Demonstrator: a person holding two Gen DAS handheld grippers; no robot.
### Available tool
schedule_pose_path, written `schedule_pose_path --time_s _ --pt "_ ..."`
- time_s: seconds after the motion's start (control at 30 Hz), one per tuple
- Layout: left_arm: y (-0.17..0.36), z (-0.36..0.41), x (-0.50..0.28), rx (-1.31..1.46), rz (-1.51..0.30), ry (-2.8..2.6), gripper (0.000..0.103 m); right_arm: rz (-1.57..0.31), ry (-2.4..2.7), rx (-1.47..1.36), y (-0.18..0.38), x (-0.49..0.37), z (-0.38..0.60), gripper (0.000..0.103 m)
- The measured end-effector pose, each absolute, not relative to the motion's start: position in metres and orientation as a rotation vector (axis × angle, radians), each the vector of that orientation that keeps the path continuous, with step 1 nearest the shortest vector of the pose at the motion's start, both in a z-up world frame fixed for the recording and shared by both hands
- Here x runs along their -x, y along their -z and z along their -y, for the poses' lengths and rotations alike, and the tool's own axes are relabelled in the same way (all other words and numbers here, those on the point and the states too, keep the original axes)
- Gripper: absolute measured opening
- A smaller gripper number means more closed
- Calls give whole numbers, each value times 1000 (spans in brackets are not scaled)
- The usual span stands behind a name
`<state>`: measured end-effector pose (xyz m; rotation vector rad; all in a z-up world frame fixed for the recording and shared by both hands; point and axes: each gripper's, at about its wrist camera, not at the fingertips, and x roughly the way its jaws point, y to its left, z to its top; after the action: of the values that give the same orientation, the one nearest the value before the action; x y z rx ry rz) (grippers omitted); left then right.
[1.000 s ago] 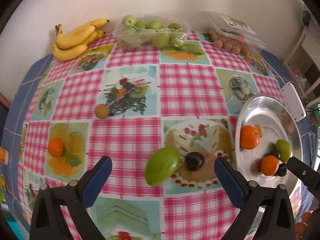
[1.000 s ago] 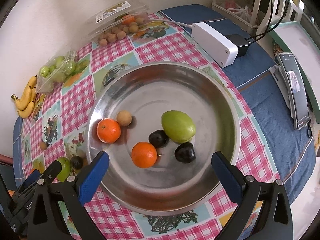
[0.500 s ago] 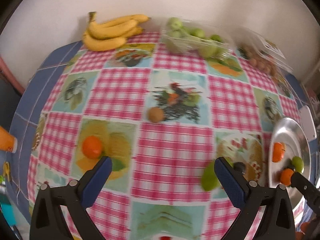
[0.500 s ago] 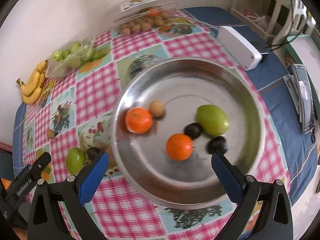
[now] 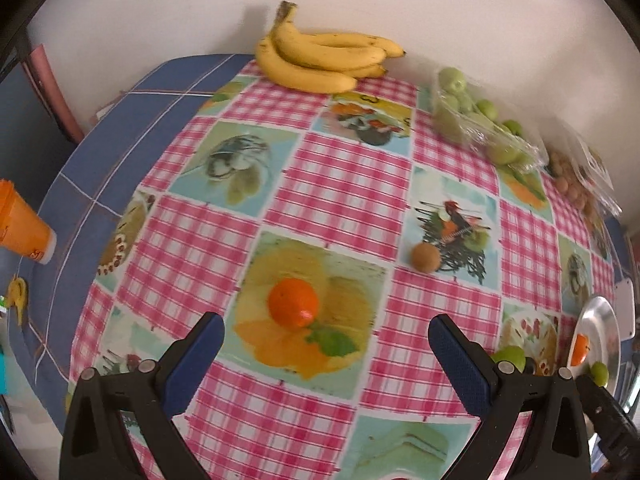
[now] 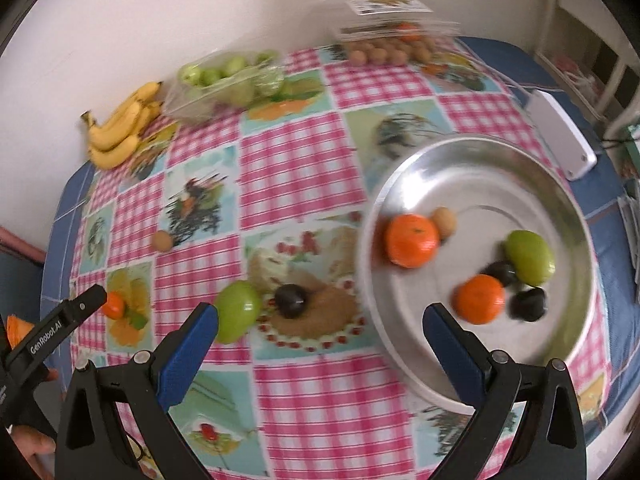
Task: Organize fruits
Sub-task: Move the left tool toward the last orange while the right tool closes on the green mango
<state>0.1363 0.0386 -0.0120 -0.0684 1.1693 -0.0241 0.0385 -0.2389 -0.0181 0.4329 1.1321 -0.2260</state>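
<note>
Mango (image 6: pixel 237 310) left of bowl (image 6: pixel 452 160)

Steel plate (image 6: pixel 404 184) of fruit, right claw (image 6: pixel 320 332) spread (empty)

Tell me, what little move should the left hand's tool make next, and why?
Probably ease the left gripper forward and down over the orange. Its jaws stand wide open and empty, and this orange lies loose on the tablecloth almost centred between them, just ahead. The metal tray already holds two oranges, so this one likely belongs there too.
</note>
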Motion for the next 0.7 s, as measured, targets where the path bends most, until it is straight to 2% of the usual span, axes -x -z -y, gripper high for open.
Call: schedule_pose_path --time_s 0.53,0.63,0.7 --pt "21 -63 -148 139 -1194 13 103 -1119 138 -418 31 -66 201 102" --pt "26 -64 -151 137 -1204 10 102 -1127 131 -411 37 -69 197 102" --pt "29 -65 -152 137 -1208 12 96 -1131 131 -410 41 -70 197 102"
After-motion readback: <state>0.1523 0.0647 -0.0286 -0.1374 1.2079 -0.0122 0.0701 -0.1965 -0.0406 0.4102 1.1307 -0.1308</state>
